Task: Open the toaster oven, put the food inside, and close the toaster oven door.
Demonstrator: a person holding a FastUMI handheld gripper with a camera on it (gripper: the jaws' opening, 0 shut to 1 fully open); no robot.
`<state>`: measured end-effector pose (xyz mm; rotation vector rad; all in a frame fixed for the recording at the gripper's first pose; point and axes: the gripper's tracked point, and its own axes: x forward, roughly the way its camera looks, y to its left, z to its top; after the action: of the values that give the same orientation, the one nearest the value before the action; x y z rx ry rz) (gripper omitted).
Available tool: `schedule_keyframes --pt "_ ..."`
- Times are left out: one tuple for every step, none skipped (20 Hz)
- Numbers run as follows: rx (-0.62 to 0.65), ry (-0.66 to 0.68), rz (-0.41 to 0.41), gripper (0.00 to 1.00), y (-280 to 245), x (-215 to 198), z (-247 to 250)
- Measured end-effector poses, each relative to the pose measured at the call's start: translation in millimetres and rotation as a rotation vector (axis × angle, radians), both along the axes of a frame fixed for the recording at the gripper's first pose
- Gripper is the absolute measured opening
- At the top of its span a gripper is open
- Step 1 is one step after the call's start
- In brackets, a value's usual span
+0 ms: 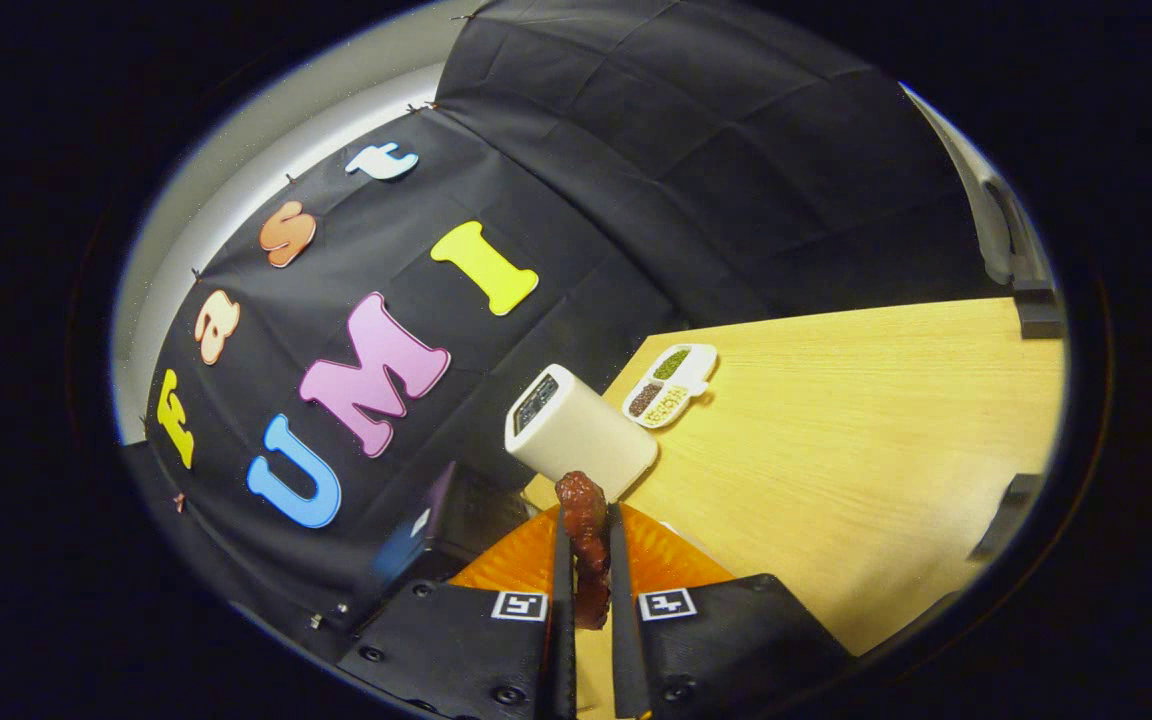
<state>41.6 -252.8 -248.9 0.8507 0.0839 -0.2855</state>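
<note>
Tongs (591,560) are seen clamped on a glossy reddish-brown strip of food (586,545), held low in the frame's centre, both fingers pressed against its sides. The strip's long axis runs along the fingers, its rounded end pointing away toward a cream cylindrical container with a dark top (581,432) just beyond. An orange ribbed surface (521,560) lies under the fingers; a dark box-like appliance (436,525), possibly the toaster oven, is glimpsed lower left of centre. A white divided dish of grains (671,385) sits further back on the light wooden counter (866,450). Risk judged: the slick strip could slip or swivel if the grip is tilted, and its protruding end could catch on the oven opening.
</note>
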Motion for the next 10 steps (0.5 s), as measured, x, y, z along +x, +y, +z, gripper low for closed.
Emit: schedule_keyframes --pt "0.018 -0.005 -0.001 0.18 16 -3 5" --pt "0.037 -0.004 0.001 0.18 34 -7 8" --pt "0.058 0.003 0.011 0.18 55 -10 8" --pt "0.076 0.01 0.02 0.18 76 -12 9" --pt "0.092 0.012 0.03 0.18 98 -14 10" --pt "0.108 0.009 0.042 0.18 122 -14 12" --pt "0.121 0.011 0.048 0.18 141 -14 12" --pt "0.134 0.016 0.052 0.18 159 -12 10" --pt "0.15 0.019 0.055 0.18 177 -12 8" --pt "0.17 0.017 0.056 0.18 195 -8 6"
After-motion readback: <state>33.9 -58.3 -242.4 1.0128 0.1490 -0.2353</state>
